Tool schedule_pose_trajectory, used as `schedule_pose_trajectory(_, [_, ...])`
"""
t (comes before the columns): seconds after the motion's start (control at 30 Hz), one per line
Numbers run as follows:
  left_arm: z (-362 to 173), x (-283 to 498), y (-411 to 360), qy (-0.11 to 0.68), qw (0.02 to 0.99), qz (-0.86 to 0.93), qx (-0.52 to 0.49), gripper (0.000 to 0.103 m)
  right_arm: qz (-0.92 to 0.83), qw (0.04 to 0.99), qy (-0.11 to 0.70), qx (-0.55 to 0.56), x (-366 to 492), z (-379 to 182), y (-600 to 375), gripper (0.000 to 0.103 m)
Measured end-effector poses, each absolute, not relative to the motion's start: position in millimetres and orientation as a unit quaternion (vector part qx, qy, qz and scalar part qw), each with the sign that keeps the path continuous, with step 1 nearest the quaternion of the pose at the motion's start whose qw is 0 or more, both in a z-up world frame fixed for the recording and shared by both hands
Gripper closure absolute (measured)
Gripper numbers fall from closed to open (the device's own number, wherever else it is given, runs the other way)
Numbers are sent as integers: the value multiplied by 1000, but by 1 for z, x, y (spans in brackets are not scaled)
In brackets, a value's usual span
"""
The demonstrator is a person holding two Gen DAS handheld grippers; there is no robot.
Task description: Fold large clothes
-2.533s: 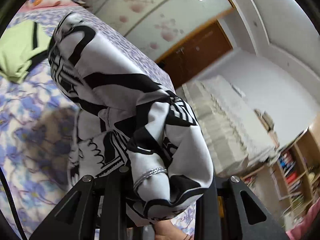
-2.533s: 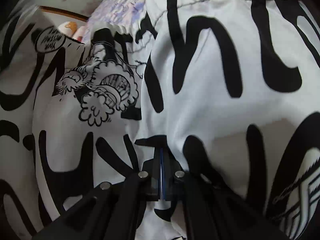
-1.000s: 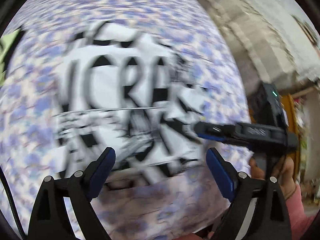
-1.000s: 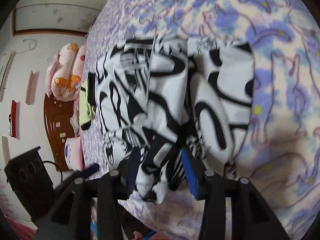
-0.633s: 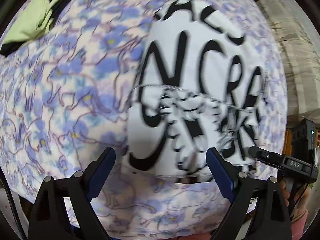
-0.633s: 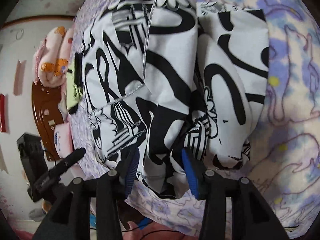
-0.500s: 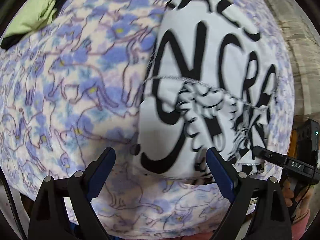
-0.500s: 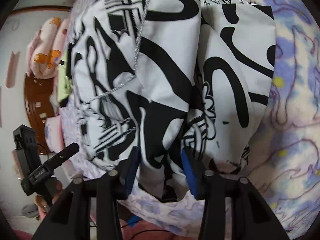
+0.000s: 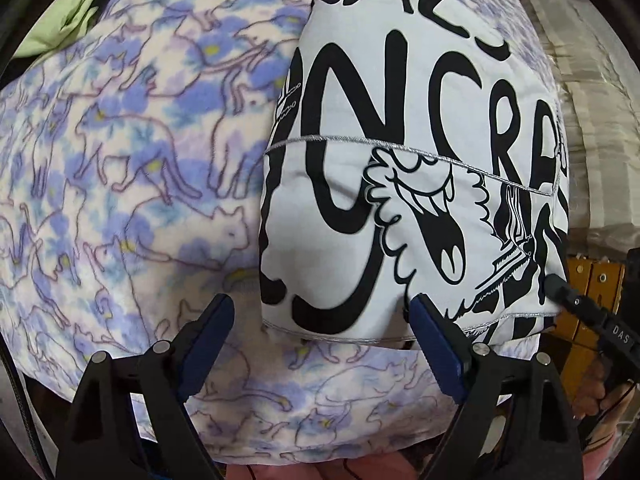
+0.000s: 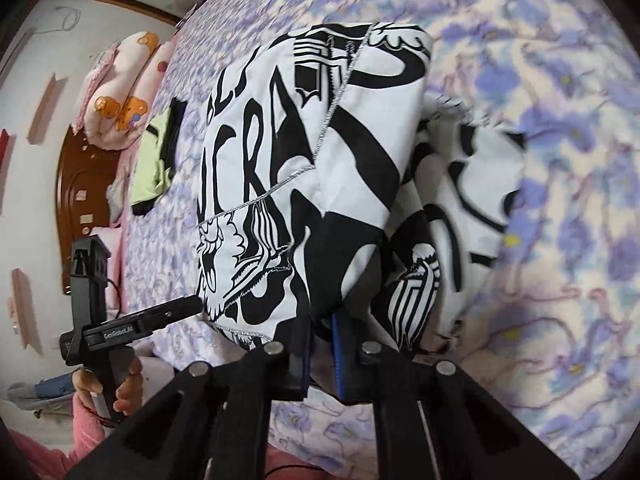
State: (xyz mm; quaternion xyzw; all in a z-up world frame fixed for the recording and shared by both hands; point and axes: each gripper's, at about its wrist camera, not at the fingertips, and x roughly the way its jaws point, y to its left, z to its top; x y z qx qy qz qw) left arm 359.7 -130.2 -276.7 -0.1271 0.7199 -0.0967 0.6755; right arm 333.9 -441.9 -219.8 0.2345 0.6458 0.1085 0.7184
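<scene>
Change: since the earlier pictures the right gripper (image 10: 320,340) has been closing its jaws and now pinches a fold of the black-and-white printed garment (image 9: 416,168); the left gripper (image 9: 324,344), which held the bunched cloth before, has let go and come down beside it.
Bed: a blanket with lilac and blue cat print (image 9: 132,168) covers it; the garment lies folded on this blanket near the edge closest to the person.
Garment: a folded white bundle with bold black lettering and cartoon print and a silver stitched hem; its near edge is lifted where the right gripper clamps it, and a second folded part (image 10: 476,184) lies on the blanket just beside the raised part.
Green garment (image 10: 154,162): on the blanket, well beyond the printed garment, toward the headboard.
Pink pillows (image 10: 120,92): at the headboard, beyond the green garment.
Left gripper: jaws spread wide, empty, the near left corner of the garment between the blue pads (image 9: 436,344) without visible contact.
Hand (image 10: 120,388): grips the left gripper's handle, left of the garment.
</scene>
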Motion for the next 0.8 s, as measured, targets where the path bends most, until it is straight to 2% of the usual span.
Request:
schedule_pose_trajectory(0.2, [-278, 361, -146, 724, 675, -98, -103, 23, 71, 724, 650, 219, 315, -238, -468, 96])
schedule_pose_trajectory(0.3, [-284, 360, -147, 732, 668, -89, -100, 27, 49, 721, 650, 235, 305, -263, -484, 96])
schedule_pose_trajectory(0.33, [-286, 359, -146, 734, 666, -87, -98, 31, 41, 717, 651, 244, 304, -272, -488, 96])
schedule_pose_trajectory(0.4, [-290, 358, -143, 735, 664, -89, -110, 32, 23, 716, 649, 257, 301, -287, -494, 96])
schedule_pose_trajectory(0.53, [-292, 357, -142, 727, 671, -91, -117, 45, 7, 749, 633, 197, 300, -297, -478, 96])
schedule_pose_trajectory(0.57, [-292, 357, -141, 724, 674, -90, -115, 53, 2, 754, 630, 188, 299, -299, -475, 96])
schedule_pose_trajectory(0.63, [-292, 359, -140, 723, 678, -79, -107, 63, -9, 760, 623, 186, 299, -305, -474, 96])
schedule_pose_trajectory(0.67, [-296, 361, -138, 730, 674, -63, -89, 72, -15, 762, 620, 186, 299, -307, -473, 96])
schedule_pose_trajectory(0.8, [-314, 360, -126, 749, 658, -31, -77, 76, -40, 790, 600, 123, 305, -319, -454, 94])
